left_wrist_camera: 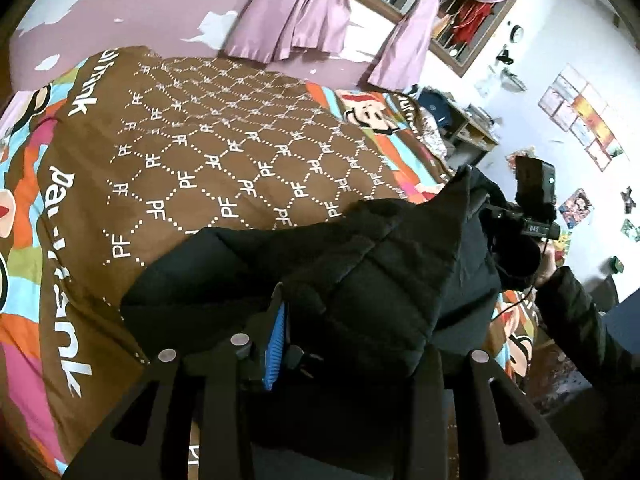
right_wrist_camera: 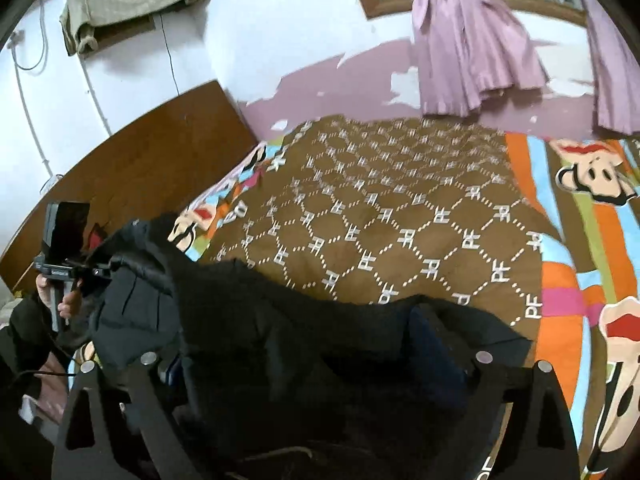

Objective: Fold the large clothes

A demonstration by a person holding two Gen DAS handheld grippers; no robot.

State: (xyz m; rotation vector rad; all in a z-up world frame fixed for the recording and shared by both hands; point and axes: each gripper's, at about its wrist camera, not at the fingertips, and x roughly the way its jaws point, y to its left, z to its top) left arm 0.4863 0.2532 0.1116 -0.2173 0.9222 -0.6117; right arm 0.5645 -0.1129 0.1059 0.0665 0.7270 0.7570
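- If you start with the left wrist view, the black puffer jacket is bunched up at the near edge of the bed, lying on the brown patterned bedspread
- The left gripper is right in the jacket: one finger with a blue pad shows, the other is buried under fabric, so I honestly can't tell if it's pinching or loose
- Off to the right a hand in a dark sleeve holds the other gripper at the jacket's raised far corner, and purple curtains hang behind the bed
- In the right wrist view, the right gripper has its jaws spread wide, not clamping anything, with the jacket heaped between and over them
- The jacket sits on the near side of the same bedspread, with most of the bed bare beyond it
- At far left there's the other hand by the jacket's lifted edge, and a wooden headboard behind it
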